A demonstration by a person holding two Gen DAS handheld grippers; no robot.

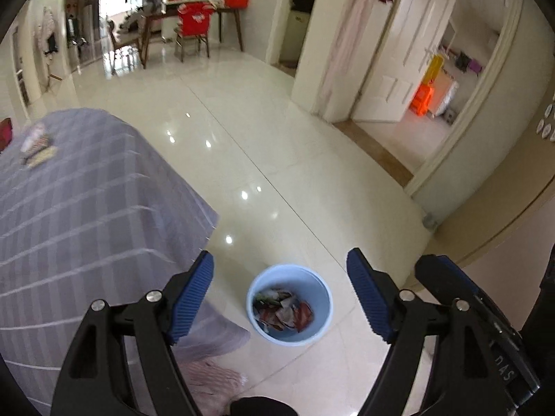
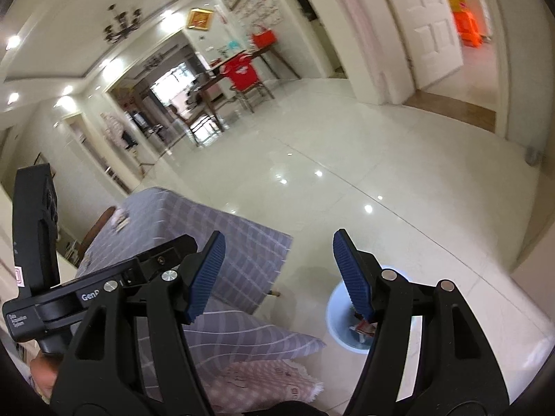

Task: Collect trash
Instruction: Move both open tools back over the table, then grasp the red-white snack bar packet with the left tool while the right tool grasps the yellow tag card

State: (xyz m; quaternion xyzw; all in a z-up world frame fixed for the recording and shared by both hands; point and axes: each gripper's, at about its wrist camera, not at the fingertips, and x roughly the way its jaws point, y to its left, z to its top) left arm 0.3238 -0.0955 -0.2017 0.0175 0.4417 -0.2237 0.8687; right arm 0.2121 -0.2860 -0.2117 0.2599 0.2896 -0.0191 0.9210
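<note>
A light blue bin (image 1: 321, 291) stands on the floor beside the table, with several crumpled wrappers (image 1: 282, 312) inside. My left gripper (image 1: 281, 260) hangs above it, open, nothing between its blue pads. A little trash (image 1: 36, 149) lies on the grey checked tablecloth (image 1: 86, 208) at the far left. My right gripper (image 2: 280, 239) is open too and holds nothing. Its right finger hides part of the bin (image 2: 334, 315). The trash on the table (image 2: 121, 220) shows small and blurred in the right wrist view.
The cloth-covered table (image 2: 222, 242) fills the left side, and a pink patterned cloth (image 2: 263, 381) lies low beside it. The left tool's black body (image 2: 52, 298) crosses the left edge. Glossy tiled floor (image 1: 277, 145) stretches to a dining table with a red-covered chair (image 1: 194, 20) and open doorways.
</note>
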